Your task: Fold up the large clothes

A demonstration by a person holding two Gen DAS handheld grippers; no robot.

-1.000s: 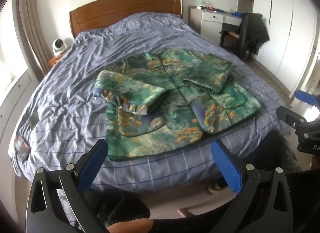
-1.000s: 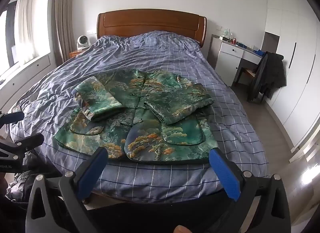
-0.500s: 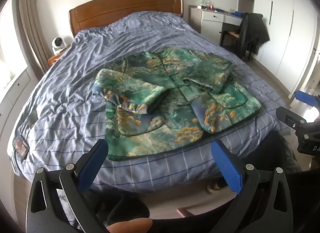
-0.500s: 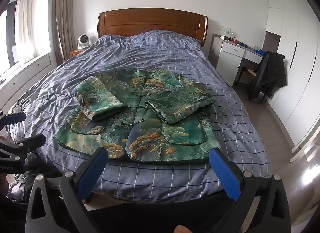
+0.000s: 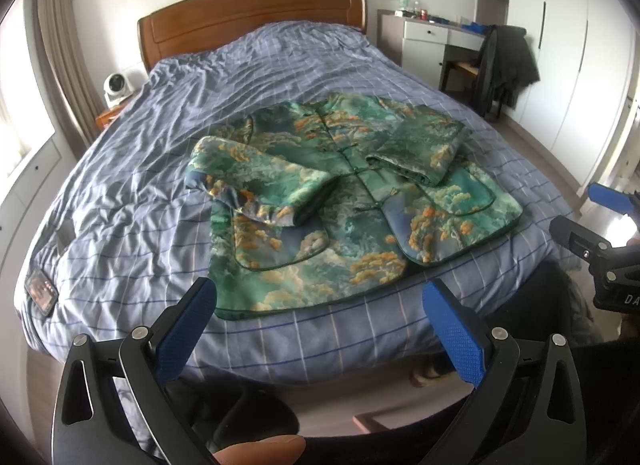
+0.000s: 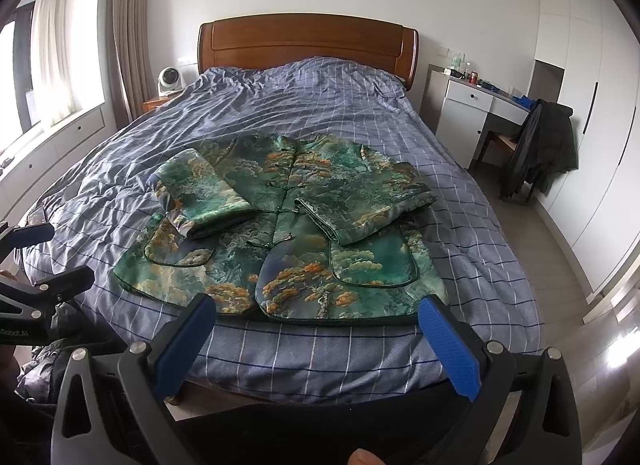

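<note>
A green jacket with orange and teal pattern (image 5: 352,201) lies flat, front up, on the bed near its foot edge; it also shows in the right wrist view (image 6: 288,233). Both sleeves are folded in across the chest. My left gripper (image 5: 320,301) is open and empty, just short of the jacket's lower hem at its left side. My right gripper (image 6: 316,313) is open and empty, just short of the hem at its right side. Each gripper shows at the edge of the other's view.
The bed carries a blue checked duvet (image 6: 320,105) with a wooden headboard (image 6: 308,41). A white desk (image 6: 476,105) and a chair with a dark coat (image 6: 544,145) stand on the right. A small fan (image 6: 170,79) stands on the left nightstand. A phone (image 5: 40,291) lies at the bed's left edge.
Both grippers have moved slightly closer to the bed's foot edge; the jacket sits a little nearer and lower in both views. The jacket itself has not moved.
</note>
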